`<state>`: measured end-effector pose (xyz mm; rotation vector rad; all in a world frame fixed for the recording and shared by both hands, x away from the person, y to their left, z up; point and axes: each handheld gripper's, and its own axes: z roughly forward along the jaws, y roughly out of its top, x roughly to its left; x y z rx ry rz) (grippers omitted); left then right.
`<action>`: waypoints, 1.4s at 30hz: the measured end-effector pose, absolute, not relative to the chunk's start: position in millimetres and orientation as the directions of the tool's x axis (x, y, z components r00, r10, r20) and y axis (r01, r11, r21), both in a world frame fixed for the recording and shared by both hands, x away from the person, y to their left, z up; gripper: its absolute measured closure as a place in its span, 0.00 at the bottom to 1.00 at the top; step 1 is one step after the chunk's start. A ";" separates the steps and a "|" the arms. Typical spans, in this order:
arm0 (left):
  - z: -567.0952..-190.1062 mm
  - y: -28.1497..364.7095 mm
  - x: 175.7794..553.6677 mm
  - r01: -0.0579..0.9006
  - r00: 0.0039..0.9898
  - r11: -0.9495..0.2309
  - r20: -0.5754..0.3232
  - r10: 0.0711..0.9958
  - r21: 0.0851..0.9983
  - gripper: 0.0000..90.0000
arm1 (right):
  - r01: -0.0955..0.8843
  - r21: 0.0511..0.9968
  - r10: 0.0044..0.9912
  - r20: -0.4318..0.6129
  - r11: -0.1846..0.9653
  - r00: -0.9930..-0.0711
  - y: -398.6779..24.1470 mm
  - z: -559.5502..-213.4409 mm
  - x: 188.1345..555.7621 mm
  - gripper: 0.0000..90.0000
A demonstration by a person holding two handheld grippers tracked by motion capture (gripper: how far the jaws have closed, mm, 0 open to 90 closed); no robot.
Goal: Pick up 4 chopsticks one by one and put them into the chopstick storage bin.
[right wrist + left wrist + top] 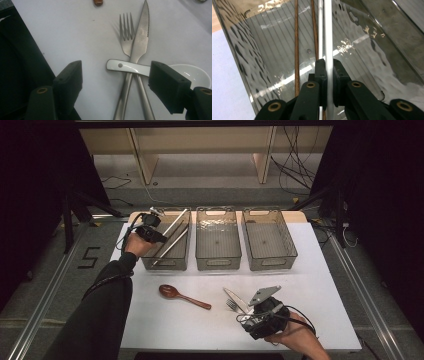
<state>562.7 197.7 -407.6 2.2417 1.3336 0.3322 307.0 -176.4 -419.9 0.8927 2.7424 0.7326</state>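
Item, my left gripper (327,82) — clenched on a white chopstick (328,37) inside the left bin (165,262) near the table's far-left corner; right gripper (116,85) — released, hovering over knife (140,40), fork (126,37) and white spoon (130,67) near the front edge.

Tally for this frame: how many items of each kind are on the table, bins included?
Clear bins: 3
Wooden chopsticks: 2
Pale chopsticks: 2
Wooden spoon: 1
White spoon: 1
Fork: 1
Knife: 1
Total: 11
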 end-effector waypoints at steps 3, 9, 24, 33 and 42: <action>-408.7 195.8 565.1 0.746 0.484 -0.390 -0.036 0.875 0.539 0.93 | 0.512 0.496 0.591 -0.004 0.701 -0.806 -176.2 -420.2 307.1 0.31; -412.2 192.4 569.5 0.745 0.468 -0.371 -0.037 0.883 0.554 0.82 | 0.512 0.496 0.591 -0.004 0.701 -0.806 -175.7 -420.1 306.9 0.31; -394.8 197.9 529.3 0.716 0.513 -0.314 -0.165 0.842 0.623 0.40 | 0.519 0.495 0.602 -0.009 0.696 -0.798 -176.7 -420.1 307.6 0.31; -365.8 211.7 493.9 0.650 0.520 -0.250 -0.181 0.835 0.717 0.29 | 0.522 0.493 0.604 -0.008 0.696 -0.797 -176.5 -420.4 307.9 0.31; -366.7 217.5 454.5 0.644 0.555 -0.282 -0.181 0.812 0.711 0.26 | 0.523 0.493 0.606 -0.011 0.695 -0.795 -177.3 -420.3 308.1 0.31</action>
